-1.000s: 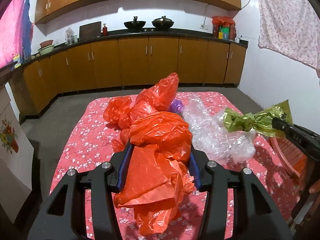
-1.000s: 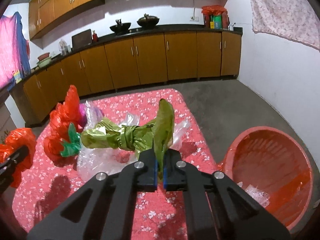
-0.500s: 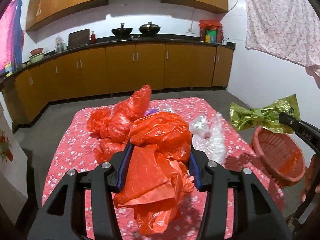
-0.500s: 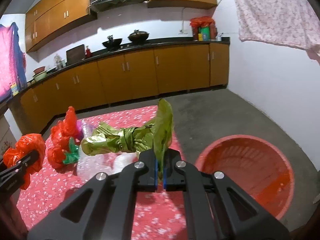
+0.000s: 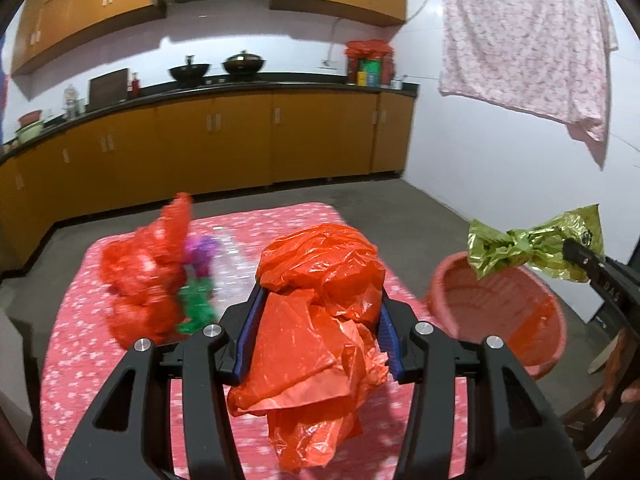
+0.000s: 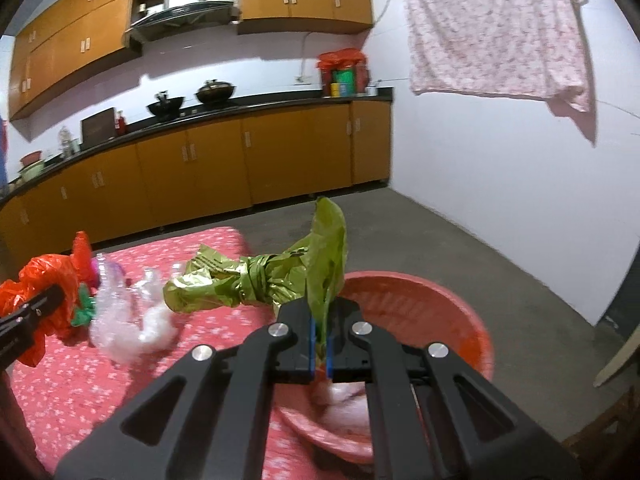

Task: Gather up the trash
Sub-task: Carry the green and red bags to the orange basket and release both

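My left gripper (image 5: 318,332) is shut on a crumpled orange plastic bag (image 5: 320,300) that bulges above its jaws and hangs below them, over the red flowered tablecloth (image 5: 80,360). In the right wrist view my right gripper (image 6: 319,340) is shut on a knotted green-gold foil wrapper (image 6: 256,276), held above the rim of a red basin (image 6: 440,300). That wrapper (image 5: 532,248) and the basin (image 5: 520,320) also show at the right of the left wrist view. On the cloth lie more orange bags (image 5: 144,272), a purple scrap (image 5: 204,248), a green scrap (image 5: 194,304) and clear plastic (image 6: 132,328).
The basin stands off the table's right edge and holds some pale plastic (image 6: 344,396). Wooden furniture (image 5: 608,396) shows at the far right. Orange kitchen cabinets (image 5: 240,140) line the back wall, a flowered cloth (image 5: 528,40) hangs on the right wall, and bare grey floor (image 6: 480,248) lies beyond.
Both grippers have swung to the right with their loads. The basin has come under the right gripper, and the trash heap on the cloth has slid to the left of both views.
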Available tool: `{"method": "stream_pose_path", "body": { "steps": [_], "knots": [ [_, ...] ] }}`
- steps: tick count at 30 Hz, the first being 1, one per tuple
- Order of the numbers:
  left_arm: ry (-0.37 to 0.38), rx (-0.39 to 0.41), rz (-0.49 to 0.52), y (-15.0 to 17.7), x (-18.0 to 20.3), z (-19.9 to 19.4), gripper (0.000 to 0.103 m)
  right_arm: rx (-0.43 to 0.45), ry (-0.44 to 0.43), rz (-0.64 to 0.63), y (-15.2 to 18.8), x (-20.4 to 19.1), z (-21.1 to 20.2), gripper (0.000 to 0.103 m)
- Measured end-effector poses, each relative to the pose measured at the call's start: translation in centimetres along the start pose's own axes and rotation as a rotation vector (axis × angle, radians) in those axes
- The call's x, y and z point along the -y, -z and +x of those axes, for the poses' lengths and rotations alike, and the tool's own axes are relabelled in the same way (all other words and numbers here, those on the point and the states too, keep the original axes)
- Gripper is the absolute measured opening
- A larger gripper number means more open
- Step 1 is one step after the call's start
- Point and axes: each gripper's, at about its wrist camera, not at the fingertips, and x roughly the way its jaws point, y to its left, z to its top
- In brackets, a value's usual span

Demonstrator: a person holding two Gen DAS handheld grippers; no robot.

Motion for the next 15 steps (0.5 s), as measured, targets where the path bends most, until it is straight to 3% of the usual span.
{"method": "stream_pose_path", "body": {
  "steps": [15],
  "knots": [
    [0.165, -0.030, 0.093, -0.6, 8.1, 3.0, 0.050, -0.010, 0.167, 0.055, 1.6, 5.8, -0.2, 0.005]
  ]
}}
